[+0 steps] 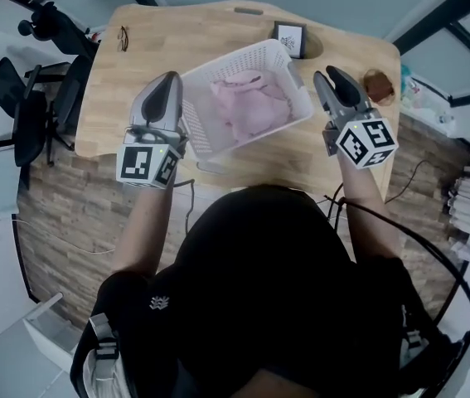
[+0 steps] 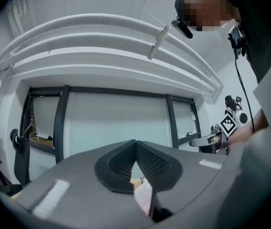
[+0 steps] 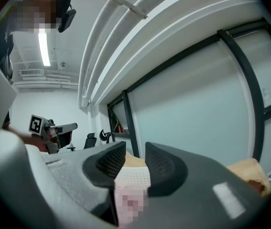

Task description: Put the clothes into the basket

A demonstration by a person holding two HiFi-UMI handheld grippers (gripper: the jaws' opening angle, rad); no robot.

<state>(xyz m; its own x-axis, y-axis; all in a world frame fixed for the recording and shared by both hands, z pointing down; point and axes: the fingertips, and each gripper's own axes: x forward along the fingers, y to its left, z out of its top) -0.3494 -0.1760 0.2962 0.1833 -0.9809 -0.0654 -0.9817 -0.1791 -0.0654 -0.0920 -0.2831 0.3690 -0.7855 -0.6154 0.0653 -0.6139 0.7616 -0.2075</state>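
A white slatted basket (image 1: 230, 60) stands in the middle of the wooden table (image 1: 127, 106), and pink clothes (image 1: 251, 104) lie bunched inside it. My left gripper (image 1: 171, 80) hovers just off the basket's left side. In the left gripper view its jaws (image 2: 136, 144) meet at the tips with nothing between them, and a bit of the basket (image 2: 145, 194) shows below. My right gripper (image 1: 327, 73) is beside the basket's right corner. In the right gripper view it (image 3: 135, 151) has a narrow gap, with only the basket wall (image 3: 133, 175) beyond it.
A pair of glasses (image 1: 123, 37) lies at the table's far left. A small black-framed card (image 1: 289, 36) stands behind the basket, and a brown round object (image 1: 377, 85) sits at the right edge. Office chairs (image 1: 27, 106) crowd the left side. The person's body fills the near side.
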